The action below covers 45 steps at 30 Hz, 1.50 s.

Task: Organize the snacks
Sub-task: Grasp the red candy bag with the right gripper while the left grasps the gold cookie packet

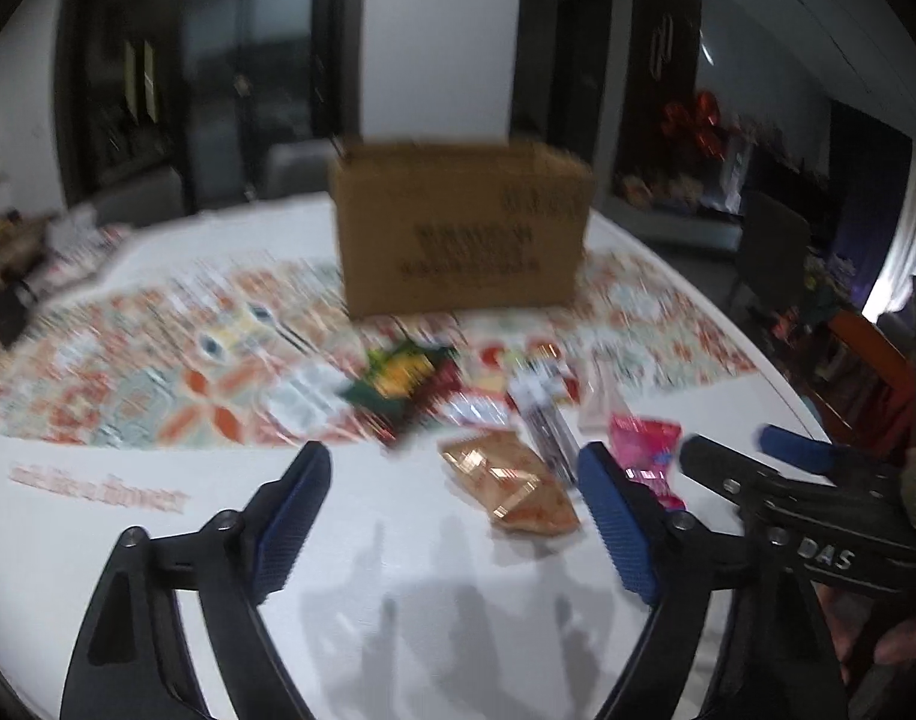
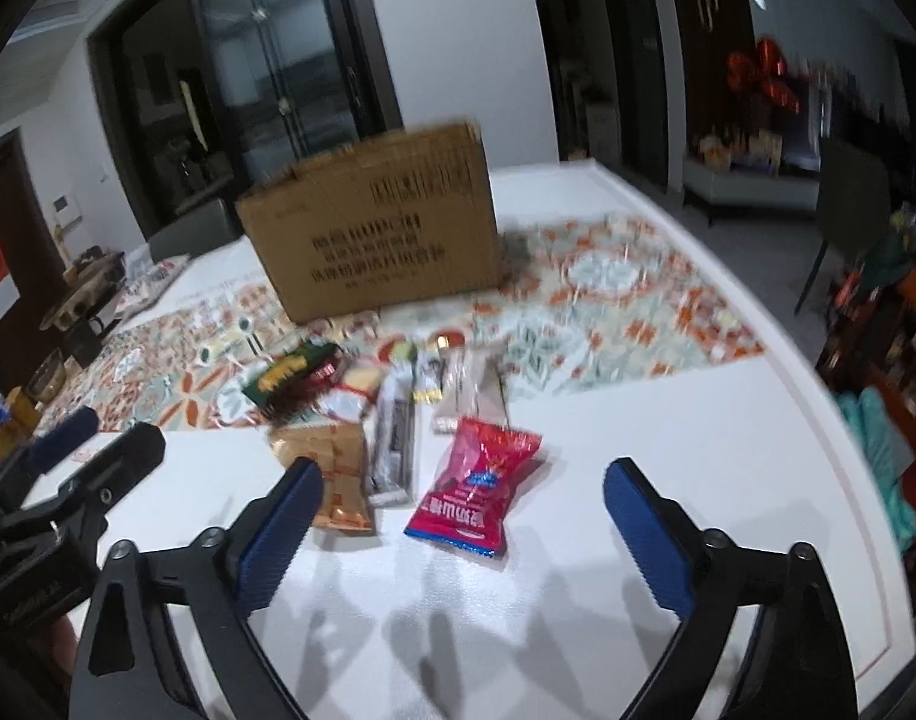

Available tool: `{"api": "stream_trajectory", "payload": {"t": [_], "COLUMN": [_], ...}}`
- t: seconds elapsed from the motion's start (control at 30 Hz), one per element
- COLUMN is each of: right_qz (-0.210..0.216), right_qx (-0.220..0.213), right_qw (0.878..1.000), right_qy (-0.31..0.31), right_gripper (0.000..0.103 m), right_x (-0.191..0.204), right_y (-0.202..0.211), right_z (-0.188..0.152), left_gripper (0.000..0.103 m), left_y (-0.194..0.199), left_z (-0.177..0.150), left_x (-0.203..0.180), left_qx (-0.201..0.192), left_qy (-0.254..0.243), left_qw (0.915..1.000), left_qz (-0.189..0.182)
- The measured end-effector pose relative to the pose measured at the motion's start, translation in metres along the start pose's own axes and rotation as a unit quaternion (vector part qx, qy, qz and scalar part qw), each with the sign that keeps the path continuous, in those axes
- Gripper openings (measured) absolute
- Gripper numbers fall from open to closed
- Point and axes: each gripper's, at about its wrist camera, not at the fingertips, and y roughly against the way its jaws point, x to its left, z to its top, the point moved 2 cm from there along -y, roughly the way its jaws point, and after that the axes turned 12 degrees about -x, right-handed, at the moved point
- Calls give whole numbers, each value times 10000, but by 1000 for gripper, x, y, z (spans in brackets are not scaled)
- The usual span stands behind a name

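A cluster of snack packets lies on the white table in front of a cardboard box (image 1: 461,228) (image 2: 374,234). It holds an orange packet (image 1: 509,480) (image 2: 338,480), a red packet (image 2: 476,486) (image 1: 647,450), a dark green packet (image 1: 398,375) (image 2: 290,375), a grey bar packet (image 2: 395,444) (image 1: 545,420) and others. My left gripper (image 1: 452,492) is open and empty, just short of the orange packet. My right gripper (image 2: 464,516) is open and empty, with the red packet between its fingers' line of view. Each gripper shows in the other's view (image 1: 758,456) (image 2: 92,444).
A patterned orange and teal cloth (image 1: 158,348) (image 2: 608,300) covers the table's middle under the box. Chairs (image 2: 848,210) and cluttered shelves (image 2: 878,348) stand to the right past the table edge. Small items (image 2: 80,300) sit at the far left.
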Motion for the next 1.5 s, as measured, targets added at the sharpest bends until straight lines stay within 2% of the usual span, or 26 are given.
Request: {"api": "stream_trajectory", "payload": {"t": [0.13,0.3,0.5,0.67,0.83,0.97,1.1,1.5], "right_qz": [27,-41,112,173,154,183,202,208], "right_qx": [383,609,764,878,924,927,895,589], "right_qw": [9992,9980,9966,9957,9955,9955,9958,9978], "right_qy": [-136,-142,-282,-222,-143,-35,35,238], "right_gripper": [79,73,68,62,54,45,39,29], "right_x": [-7,-13,-16,-13,-12,-9,-6,3], "right_y": [-30,-51,-63,-71,-76,-76,-73,-53], "right_z": [-10,-17,-20,-24,-25,-26,-26,-16], "left_gripper": [74,73,70,63,56,35,35,34], "left_y": [-27,-48,-66,-77,-80,-81,-78,-57], "left_z": [-12,-16,-24,-30,-31,-31,-30,-18], "left_x": [0,-1,-1,0,0,-1,-3,-8], "left_qx": [422,665,1021,1181,1210,1212,1166,803], "left_qy": [160,334,617,656,675,680,599,266], "left_qw": [9988,9963,9906,9889,9882,9877,9893,9952], "left_qz": [-177,-420,-669,-624,-656,-712,-646,-497]}}
